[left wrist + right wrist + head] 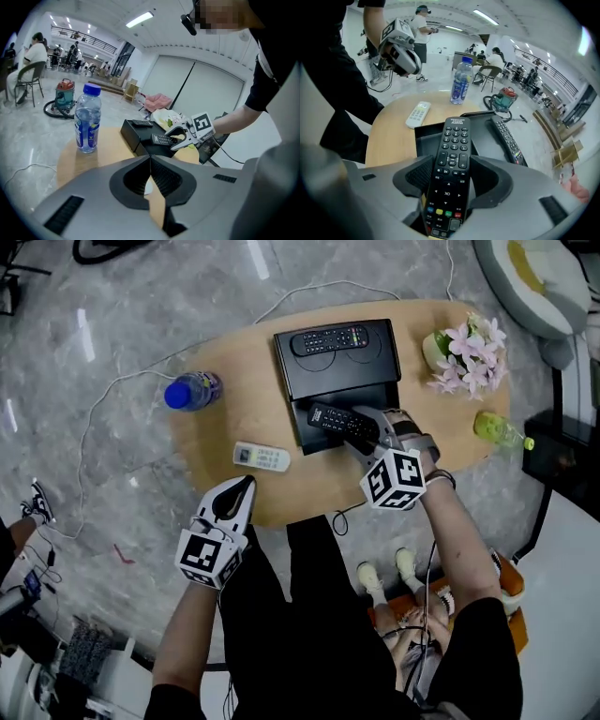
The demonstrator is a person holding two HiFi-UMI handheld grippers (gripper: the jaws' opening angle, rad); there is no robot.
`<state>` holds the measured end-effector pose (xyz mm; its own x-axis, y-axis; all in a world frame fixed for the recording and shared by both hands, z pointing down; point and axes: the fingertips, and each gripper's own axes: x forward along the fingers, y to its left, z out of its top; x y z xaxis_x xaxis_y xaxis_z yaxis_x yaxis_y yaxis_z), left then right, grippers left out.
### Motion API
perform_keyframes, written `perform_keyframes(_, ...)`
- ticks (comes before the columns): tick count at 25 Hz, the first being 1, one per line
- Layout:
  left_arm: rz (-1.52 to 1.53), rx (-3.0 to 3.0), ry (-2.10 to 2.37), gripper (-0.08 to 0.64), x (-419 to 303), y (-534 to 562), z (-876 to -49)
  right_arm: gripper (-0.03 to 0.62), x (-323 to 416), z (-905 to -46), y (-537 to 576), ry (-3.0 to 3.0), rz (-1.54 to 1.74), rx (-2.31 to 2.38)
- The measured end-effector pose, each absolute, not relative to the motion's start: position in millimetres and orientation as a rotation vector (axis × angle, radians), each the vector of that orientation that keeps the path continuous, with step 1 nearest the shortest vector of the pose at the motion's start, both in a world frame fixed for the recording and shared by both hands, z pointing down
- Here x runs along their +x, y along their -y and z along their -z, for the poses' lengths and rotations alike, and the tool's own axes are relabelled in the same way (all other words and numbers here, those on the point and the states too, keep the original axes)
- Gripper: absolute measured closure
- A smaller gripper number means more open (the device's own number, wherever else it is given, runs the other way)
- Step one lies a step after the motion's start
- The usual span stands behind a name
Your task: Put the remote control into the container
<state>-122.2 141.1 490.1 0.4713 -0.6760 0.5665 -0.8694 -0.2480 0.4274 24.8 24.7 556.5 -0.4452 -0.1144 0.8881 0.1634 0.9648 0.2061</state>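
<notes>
Over the table (225, 418), the right gripper (366, 432) clamps the remote (336, 420), which, if tilted, may snag on the container (375, 367).

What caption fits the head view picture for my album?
Right tongs hold a black remote above the black box; left tongs hover shut.

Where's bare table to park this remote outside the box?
Bare wood between water bottle and black container, behind the white remote; also the near edge by left gripper. Crowded at right end: flowers, green bottle, right gripper holding the black remote.
</notes>
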Motion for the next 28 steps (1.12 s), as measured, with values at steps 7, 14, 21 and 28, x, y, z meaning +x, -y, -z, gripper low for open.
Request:
perform_keyframes(7, -0.272, 1.903, 1.384, 0.552, -118.5, -142.3, -499.5, 0.336, 22.2, -579.6, -24.2, 1.967, 0.339, -0.197)
perform_keyframes(14, -0.278, 1.838, 1.412, 0.552, -119.9, -149.7, -512.0, 0.336, 19.3, -601.2, -25.7, 1.945, 0.332, -0.291)
perform_keyframes(21, -0.273, 1.821, 1.395, 0.552, -115.6, -150.1, -523.9, 0.336, 19.2, -618.8, -28.6, 1.944, 0.316, -0.322)
perform_keyframes(28, -0.275, 1.824, 1.364, 0.552, -110.7, -141.1, -530.1, 0.334, 18.2, -633.4, -27.0, 1.907, 0.350, -0.365)
